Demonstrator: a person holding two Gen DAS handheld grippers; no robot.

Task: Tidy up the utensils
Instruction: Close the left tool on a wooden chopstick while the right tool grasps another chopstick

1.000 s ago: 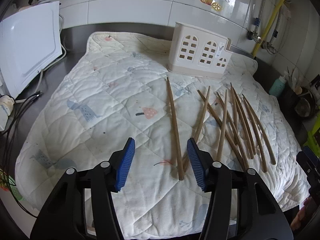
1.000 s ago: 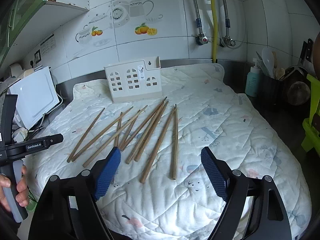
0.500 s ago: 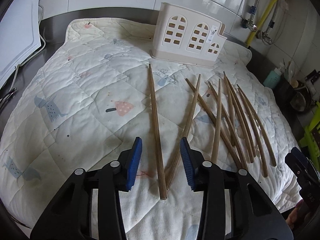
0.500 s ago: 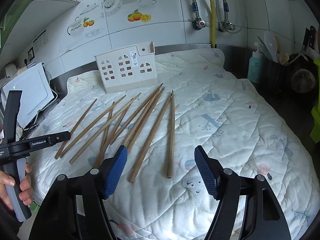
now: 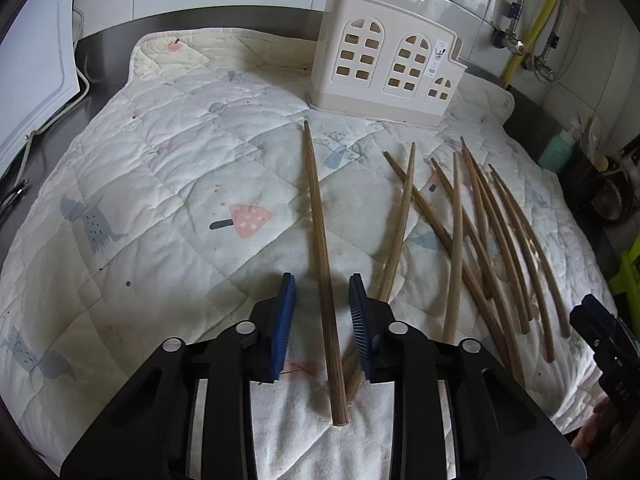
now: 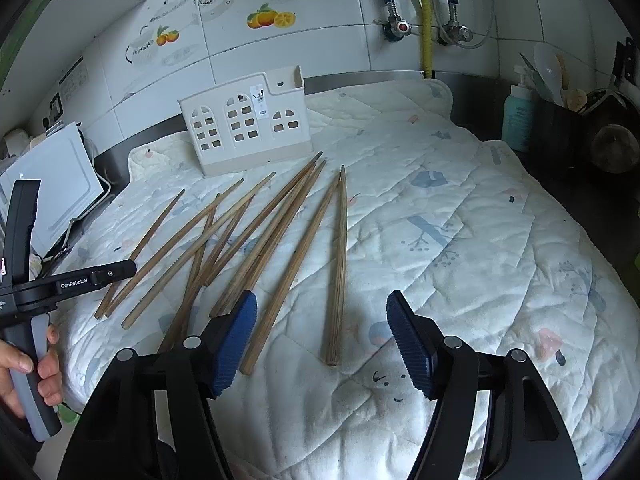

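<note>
Several wooden chopsticks (image 5: 480, 240) lie scattered on a quilted white mat (image 5: 180, 184). A cream utensil holder (image 5: 384, 68) with arched cut-outs stands at the mat's far edge; it also shows in the right wrist view (image 6: 244, 124). My left gripper (image 5: 322, 300) is open, its blue pads on either side of the leftmost chopstick (image 5: 320, 240) without touching it. My right gripper (image 6: 322, 328) is wide open and empty, low over the mat, with the rightmost chopstick (image 6: 339, 264) between its fingers. The left gripper's handle (image 6: 28, 288) shows in the right wrist view.
A white appliance (image 5: 32, 68) and cables sit left of the mat. A teal bottle (image 6: 518, 114) and a dark pot of kitchen tools (image 6: 576, 120) stand at the right. A tiled wall with pipes and a yellow hose (image 6: 426, 16) is behind.
My left gripper moved forward and right and narrowed its jaws around the leftmost chopstick. My right gripper moved forward and lower toward the rightmost chopstick.
</note>
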